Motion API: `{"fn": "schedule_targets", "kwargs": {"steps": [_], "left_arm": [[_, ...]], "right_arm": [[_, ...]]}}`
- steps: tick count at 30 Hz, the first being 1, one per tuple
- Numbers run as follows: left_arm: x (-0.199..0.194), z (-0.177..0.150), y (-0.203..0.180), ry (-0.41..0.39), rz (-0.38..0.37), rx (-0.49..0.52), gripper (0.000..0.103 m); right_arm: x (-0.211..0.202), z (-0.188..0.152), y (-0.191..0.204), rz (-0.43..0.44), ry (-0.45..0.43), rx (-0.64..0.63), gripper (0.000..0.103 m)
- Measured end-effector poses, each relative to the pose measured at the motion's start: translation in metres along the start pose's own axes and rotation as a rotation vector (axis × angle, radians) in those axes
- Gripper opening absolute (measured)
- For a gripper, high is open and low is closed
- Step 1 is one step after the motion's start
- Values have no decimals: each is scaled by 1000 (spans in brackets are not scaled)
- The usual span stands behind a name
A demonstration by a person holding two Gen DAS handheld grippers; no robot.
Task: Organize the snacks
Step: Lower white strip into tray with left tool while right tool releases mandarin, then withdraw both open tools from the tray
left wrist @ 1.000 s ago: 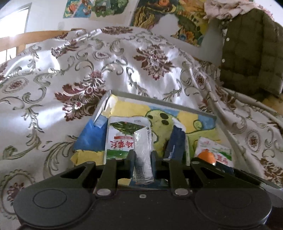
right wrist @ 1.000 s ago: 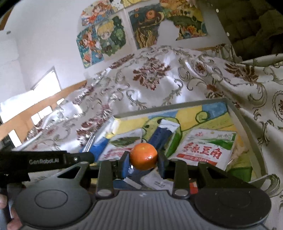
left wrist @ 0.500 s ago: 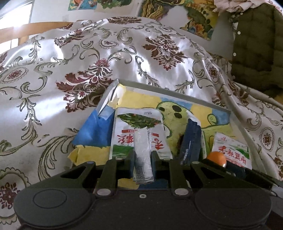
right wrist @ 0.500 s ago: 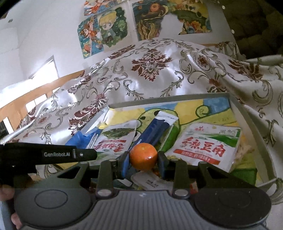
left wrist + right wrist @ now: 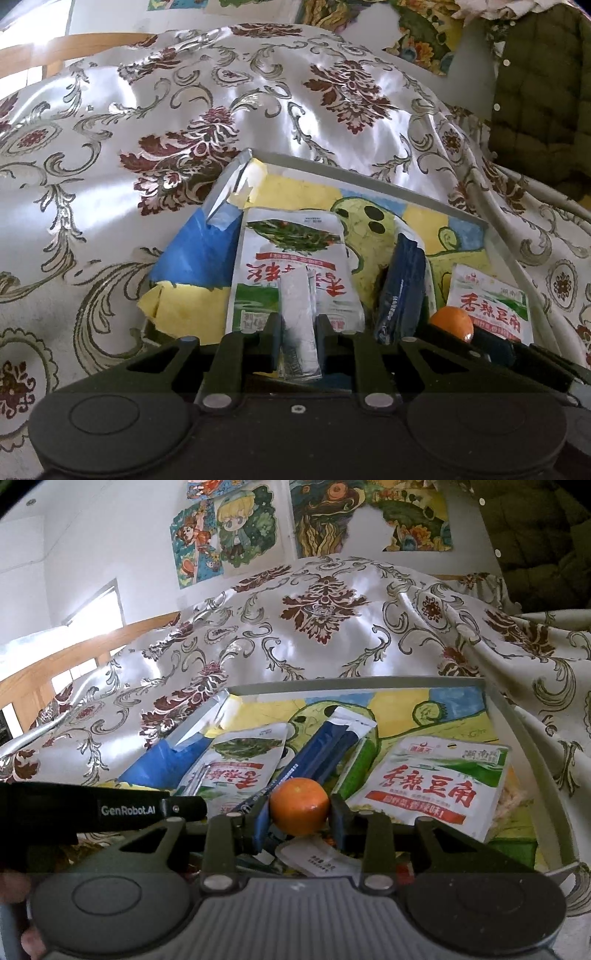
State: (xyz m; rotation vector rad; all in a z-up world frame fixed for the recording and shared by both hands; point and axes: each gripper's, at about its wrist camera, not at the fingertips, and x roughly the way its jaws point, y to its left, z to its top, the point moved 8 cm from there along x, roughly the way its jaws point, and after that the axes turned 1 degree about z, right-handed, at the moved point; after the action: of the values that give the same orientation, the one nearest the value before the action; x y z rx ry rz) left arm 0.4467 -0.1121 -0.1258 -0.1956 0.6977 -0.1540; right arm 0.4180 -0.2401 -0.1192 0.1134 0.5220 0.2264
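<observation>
My left gripper point(image 5: 298, 328) is shut on a small silver sachet point(image 5: 298, 325), held over the near edge of a grey tray point(image 5: 369, 175). My right gripper point(image 5: 300, 808) is shut on an orange point(image 5: 299, 805), also over the tray's near side point(image 5: 517, 731). The orange shows in the left wrist view point(image 5: 451, 323) too. In the tray lie two white-and-green snack packets point(image 5: 243, 764) point(image 5: 436, 782) and a dark blue stick pack point(image 5: 325, 749). The left gripper's body point(image 5: 110, 808) reaches in at the left of the right wrist view.
The tray has a yellow, blue and green cartoon lining point(image 5: 384, 221) and rests on a floral satin cloth point(image 5: 147, 129). A white sachet point(image 5: 317, 856) lies under my right gripper. A green quilted coat point(image 5: 535, 110) hangs at the far right. Posters point(image 5: 229, 535) cover the wall.
Both grippers have moved slightly forward and tilted down over the tray, so its contents sit higher and larger in view. Each still holds its item.
</observation>
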Motion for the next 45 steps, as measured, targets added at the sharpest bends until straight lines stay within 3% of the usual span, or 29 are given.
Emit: {"fn": "schedule_targets", "kwargs": {"steps": [10, 18, 24, 26, 29, 34, 40, 45], "left_arm": [[-7, 4, 8, -1, 4, -58, 25], [-25, 16, 11, -44, 5, -99, 56], [-56, 33, 11, -129, 11, -109, 85], [-70, 37, 13, -165, 31, -105, 101], [-91, 39, 17, -213, 48, -114, 102], [-127, 38, 27, -253, 56, -139, 102], [-171, 19, 36, -276, 99, -86, 102], [-201, -9, 41, -260, 102, -52, 102]], "right_arm": [[-2, 2, -2, 10, -1, 2, 50], [-12, 9, 1, 10, -14, -7, 61], [-36, 26, 2, -4, -90, -14, 83], [-45, 31, 1, -8, -109, -6, 91], [-63, 36, -2, -24, -154, 6, 103], [-92, 43, -2, -54, -209, -12, 103], [-130, 47, 12, -81, -275, -56, 103], [-155, 33, 23, -81, -250, -45, 103]]}}
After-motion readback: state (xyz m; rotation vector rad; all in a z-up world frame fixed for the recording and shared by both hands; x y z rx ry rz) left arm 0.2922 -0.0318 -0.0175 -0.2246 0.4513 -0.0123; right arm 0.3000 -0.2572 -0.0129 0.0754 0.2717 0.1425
